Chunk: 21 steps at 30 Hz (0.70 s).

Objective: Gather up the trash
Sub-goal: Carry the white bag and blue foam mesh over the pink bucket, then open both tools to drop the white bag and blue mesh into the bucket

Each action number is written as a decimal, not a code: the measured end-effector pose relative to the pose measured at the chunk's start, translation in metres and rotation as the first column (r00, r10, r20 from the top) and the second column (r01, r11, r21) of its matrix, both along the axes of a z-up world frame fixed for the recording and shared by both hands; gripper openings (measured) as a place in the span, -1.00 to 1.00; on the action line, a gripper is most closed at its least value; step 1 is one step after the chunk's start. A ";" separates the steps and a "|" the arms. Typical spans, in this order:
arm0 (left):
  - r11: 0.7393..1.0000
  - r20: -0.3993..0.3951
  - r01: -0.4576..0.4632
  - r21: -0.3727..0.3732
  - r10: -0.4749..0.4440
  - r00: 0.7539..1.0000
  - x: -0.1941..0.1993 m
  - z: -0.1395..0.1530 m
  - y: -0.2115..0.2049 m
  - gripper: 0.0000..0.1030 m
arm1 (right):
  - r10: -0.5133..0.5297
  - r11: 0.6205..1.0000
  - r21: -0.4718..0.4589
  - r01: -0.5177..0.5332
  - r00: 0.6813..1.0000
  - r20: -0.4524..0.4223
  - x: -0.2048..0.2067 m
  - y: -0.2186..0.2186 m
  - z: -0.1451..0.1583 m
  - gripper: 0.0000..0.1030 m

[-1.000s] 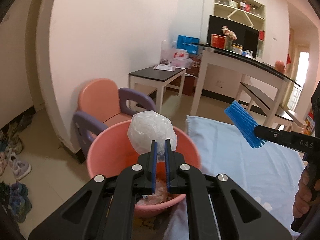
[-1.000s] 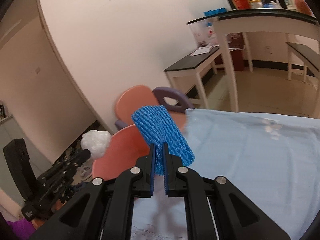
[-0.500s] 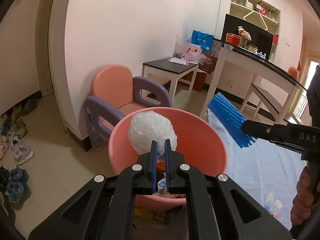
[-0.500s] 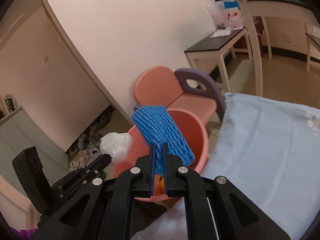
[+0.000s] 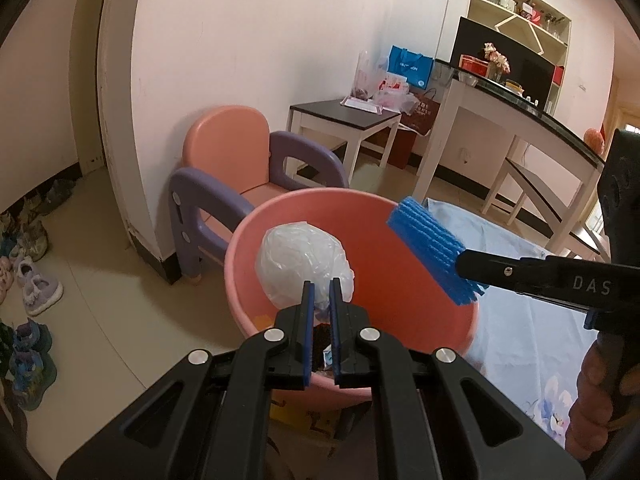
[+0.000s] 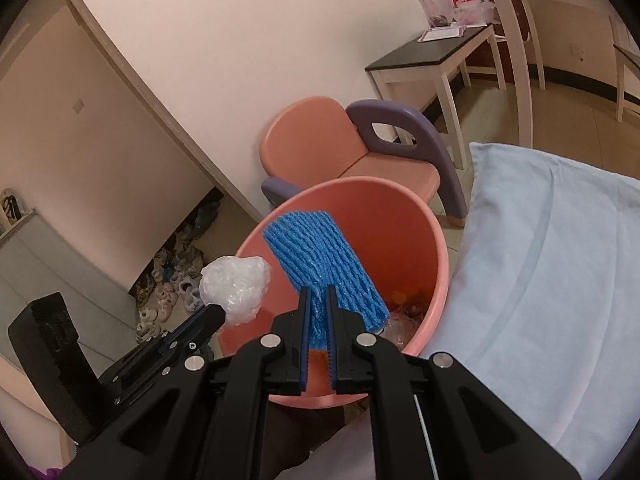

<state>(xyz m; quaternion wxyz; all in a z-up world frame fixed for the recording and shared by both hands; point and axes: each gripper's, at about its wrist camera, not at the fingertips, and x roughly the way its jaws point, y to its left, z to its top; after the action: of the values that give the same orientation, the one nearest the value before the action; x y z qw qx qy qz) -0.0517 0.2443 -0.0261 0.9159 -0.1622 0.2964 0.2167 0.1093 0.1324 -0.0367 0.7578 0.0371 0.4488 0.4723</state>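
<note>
Blue ribbed foam net (image 6: 326, 268), crumpled clear bag (image 5: 302, 266)

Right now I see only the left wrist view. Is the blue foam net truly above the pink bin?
Observer: Yes; in the right wrist view the blue foam net stands over the opening of the pink bin.
Operator: And my plastic bag?
Observer: There the white plastic bag overlaps the bin's left rim, so it may be near the edge.
Operator: Is the net held firmly?
Observer: The right gripper is shut on its lower end.
</note>
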 end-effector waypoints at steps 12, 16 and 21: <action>0.999 -0.037 -0.012 -0.032 0.010 0.999 0.005 -0.012 0.006 -0.87 | -0.001 1.000 -0.023 0.000 1.000 -0.015 -0.001 0.003 -0.010 -0.87; 0.999 -0.046 -0.018 -0.035 0.016 0.999 0.006 -0.014 0.007 -0.87 | 0.000 1.000 -0.028 0.000 1.000 -0.016 0.000 0.005 -0.010 -0.87; 0.999 -0.061 -0.030 -0.040 0.028 0.998 0.007 -0.016 0.009 -0.86 | 0.003 0.999 -0.032 -0.003 1.000 -0.019 -0.002 0.004 -0.011 -0.87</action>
<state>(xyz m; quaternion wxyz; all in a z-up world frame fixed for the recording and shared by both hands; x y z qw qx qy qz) -0.0450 0.2530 -0.0421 0.8998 -0.1784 0.3260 0.2287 0.1075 0.1362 -0.0481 0.7532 0.0287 0.4635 0.4658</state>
